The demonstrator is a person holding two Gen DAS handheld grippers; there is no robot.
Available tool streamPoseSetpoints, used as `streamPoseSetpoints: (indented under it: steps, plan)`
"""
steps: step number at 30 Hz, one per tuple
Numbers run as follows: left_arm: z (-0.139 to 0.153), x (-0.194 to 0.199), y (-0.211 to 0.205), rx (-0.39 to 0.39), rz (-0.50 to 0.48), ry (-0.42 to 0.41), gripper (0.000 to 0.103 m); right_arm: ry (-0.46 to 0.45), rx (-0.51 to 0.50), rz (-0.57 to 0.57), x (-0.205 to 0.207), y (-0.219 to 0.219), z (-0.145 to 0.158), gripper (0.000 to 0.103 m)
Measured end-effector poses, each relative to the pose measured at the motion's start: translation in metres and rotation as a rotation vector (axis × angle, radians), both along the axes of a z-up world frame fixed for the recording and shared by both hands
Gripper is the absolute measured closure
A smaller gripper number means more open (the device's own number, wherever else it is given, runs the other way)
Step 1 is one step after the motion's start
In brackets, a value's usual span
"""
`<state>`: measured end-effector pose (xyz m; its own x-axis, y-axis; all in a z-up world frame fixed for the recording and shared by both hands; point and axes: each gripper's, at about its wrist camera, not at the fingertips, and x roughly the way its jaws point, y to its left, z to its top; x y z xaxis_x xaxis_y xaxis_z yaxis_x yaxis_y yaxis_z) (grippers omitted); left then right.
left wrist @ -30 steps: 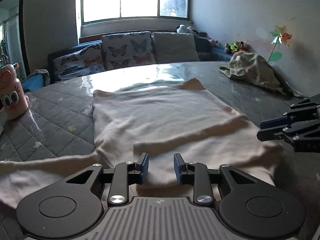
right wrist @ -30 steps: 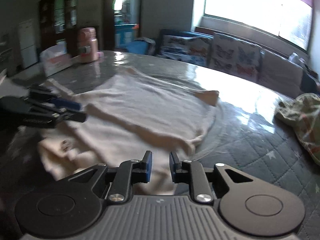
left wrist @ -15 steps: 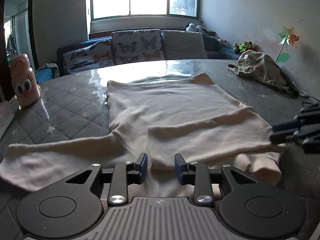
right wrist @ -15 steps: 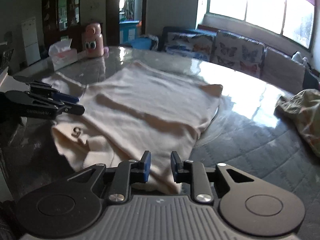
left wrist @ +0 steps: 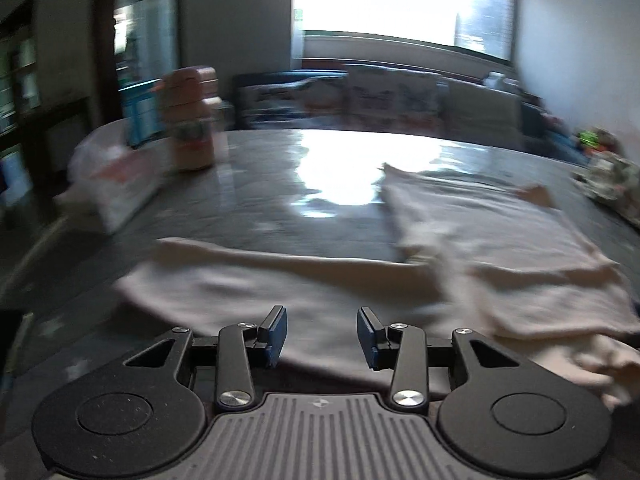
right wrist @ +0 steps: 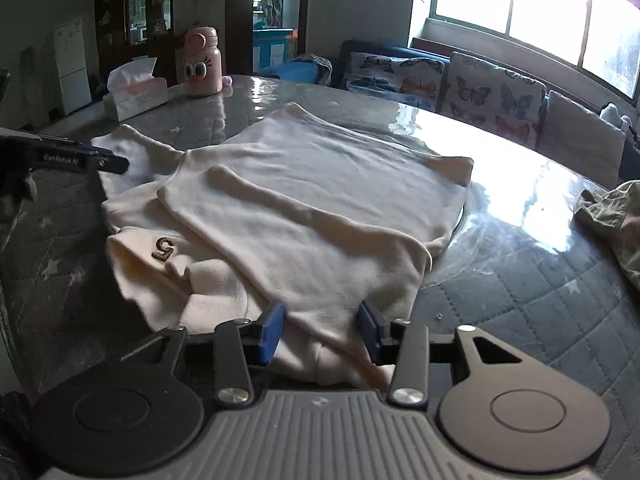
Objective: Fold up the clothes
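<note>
A cream long-sleeved top [right wrist: 320, 192] lies flat on the grey quilted table [right wrist: 540, 312], one sleeve folded across its body, a brown "5" patch near the collar. Its other sleeve [left wrist: 256, 276] stretches out to the left in the blurred left wrist view. My left gripper [left wrist: 322, 334] is open and empty just above that sleeve; it also shows in the right wrist view [right wrist: 80, 160] at the left edge. My right gripper [right wrist: 322, 330] is open, with its fingers either side of the garment's near edge.
A pink bottle [right wrist: 203, 62] and a tissue box [right wrist: 134, 94] stand at the table's far left. A crumpled patterned garment [right wrist: 612, 216] lies at the right. A sofa with butterfly cushions [right wrist: 460, 84] runs behind the table under the window.
My left gripper has swung left toward the outstretched sleeve and opened wider. My right gripper has opened wider and moved close to the garment's near edge.
</note>
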<state>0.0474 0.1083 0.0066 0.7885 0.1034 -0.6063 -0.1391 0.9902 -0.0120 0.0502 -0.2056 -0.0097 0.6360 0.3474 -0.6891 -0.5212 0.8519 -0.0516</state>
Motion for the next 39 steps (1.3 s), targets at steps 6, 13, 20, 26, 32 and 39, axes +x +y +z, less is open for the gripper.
streamPoseSetpoints:
  steps: [6, 13, 20, 26, 32, 39]
  plan:
    - [-0.007, 0.010, 0.055, 0.003, 0.243, 0.017, 0.061, 0.001, -0.006, 0.003, 0.001, 0.004, 0.000, 0.052]
    - [-0.010, 0.015, 0.092, -0.053, 0.354, 0.014, 0.060, 0.002, -0.011, 0.003, 0.002, 0.008, 0.001, 0.050]
    - [-0.010, 0.020, 0.096, -0.072, 0.355, -0.004, 0.086, -0.001, -0.009, 0.000, 0.001, 0.008, 0.000, 0.049]
    - [0.012, 0.016, 0.080, -0.131, 0.300, -0.061, 0.096, -0.011, 0.007, -0.003, -0.001, 0.007, 0.004, 0.049]
    - [0.055, 0.013, 0.022, -0.167, 0.075, -0.159, 0.096, -0.017, 0.034, -0.001, -0.002, 0.007, 0.006, 0.049]
    - [0.073, 0.017, -0.071, -0.201, -0.276, -0.192, 0.098, -0.021, 0.075, -0.013, -0.003, -0.001, 0.013, 0.049]
